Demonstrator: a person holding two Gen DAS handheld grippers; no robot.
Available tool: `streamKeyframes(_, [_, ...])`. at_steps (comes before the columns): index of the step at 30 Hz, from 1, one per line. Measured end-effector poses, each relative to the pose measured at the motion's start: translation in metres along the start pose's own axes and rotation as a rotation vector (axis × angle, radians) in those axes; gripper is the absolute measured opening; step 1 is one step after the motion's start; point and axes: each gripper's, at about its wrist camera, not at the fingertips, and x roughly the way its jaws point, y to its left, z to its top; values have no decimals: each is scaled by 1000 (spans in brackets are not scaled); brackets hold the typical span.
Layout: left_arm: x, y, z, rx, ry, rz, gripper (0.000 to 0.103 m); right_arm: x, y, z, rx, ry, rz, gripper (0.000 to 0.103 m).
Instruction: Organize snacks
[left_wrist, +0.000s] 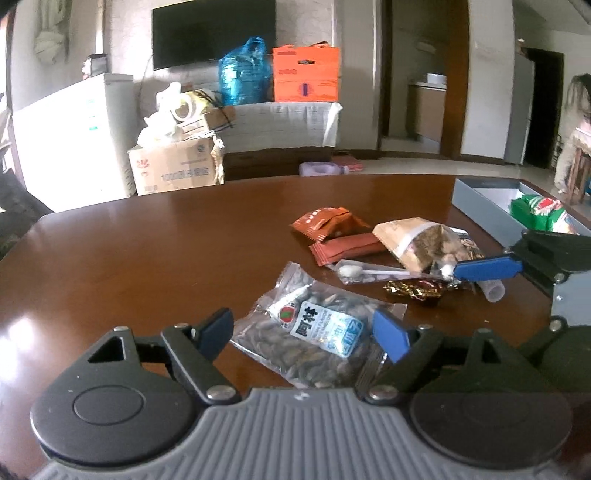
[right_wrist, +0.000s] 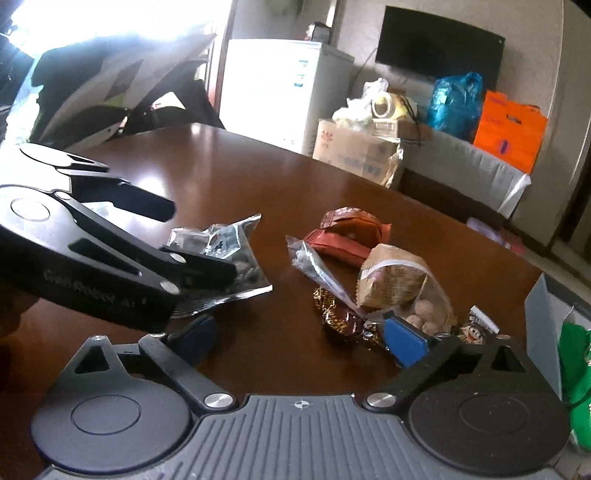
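Between the pads of the left gripper (left_wrist: 304, 334) the clear bag of sunflower seeds (left_wrist: 317, 332) is framed, jaws spread wide and neither pad pressing on it; the bag is seen lying flat on the brown table (left_wrist: 147, 258), its long axis running from the near right corner away to the far left, slantwise across the gap. Nothing is gripped there. The left gripper is pitched downward over the near end of the bag, and in the right wrist view its black body (right_wrist: 110, 266) is seen low over the crinkled foil edge.

At the right gripper (right_wrist: 299, 338) the jaws are likewise spread fully, with bare table between them and nothing held. Its right pad (right_wrist: 404, 341) is placed just beside the gold-foil candy (right_wrist: 341, 319), and the long clear stick packet (right_wrist: 317, 269) is seen slanting away to the far left from that pad. Just beyond are the tan nut bag (right_wrist: 399, 284) and the two orange-red wrappers (right_wrist: 347, 232).

To the far right the grey box (left_wrist: 480, 201) is seen, with a green packet (left_wrist: 543, 212) already lying inside. The right hand is judged the nearer one to the box and to the small pile; the seed bag is judged the left hand's item. A closing across the bag's narrow width would be called for, with the box well apart to the right.
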Motion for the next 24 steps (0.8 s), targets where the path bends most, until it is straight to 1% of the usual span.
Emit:
streamKeyframes(2, [2,2,1,-9,4,4,83,-2,-2,1,29,16,19,103])
streamKeyframes(5, [5,6,4,-33,9,7,83,-8,-9,3,118,49,127,101])
streamKeyframes(7, [5,7,5,-41,8,11,83,-8,-11,2,167,59,174,101])
streamKeyframes(8, [5,8,5,-43,7,10,83,-5,-11,2,174,74,181,102])
streamKeyframes(11, [5,7,6,-39,5,8,83,1,-11,2,131,73,74,102])
streamKeyframes(12, [5,7,6,-35,4,3,83,3,-14,3,133,67,53,102])
streamKeyframes(13, [6,6,5,-30,5,1,83,5,-17,2,146,62,52,101])
streamKeyframes(15, [7,7,4,-32,7,1,83,8,-23,6,159,53,35,89])
streamKeyframes(16, [8,9,4,-53,4,11,83,9,-24,8,150,53,41,85])
streamKeyframes(18, [10,15,5,-87,11,-11,83,10,-27,9,160,43,33,72])
streamKeyframes(21, [13,17,5,-99,28,-22,83,8,-30,9,170,47,20,65])
streamKeyframes(23, [11,16,6,-74,21,-9,83,3,-29,7,191,57,-2,65])
streamKeyframes(24, [11,16,6,-65,14,0,83,0,-25,5,185,54,3,63])
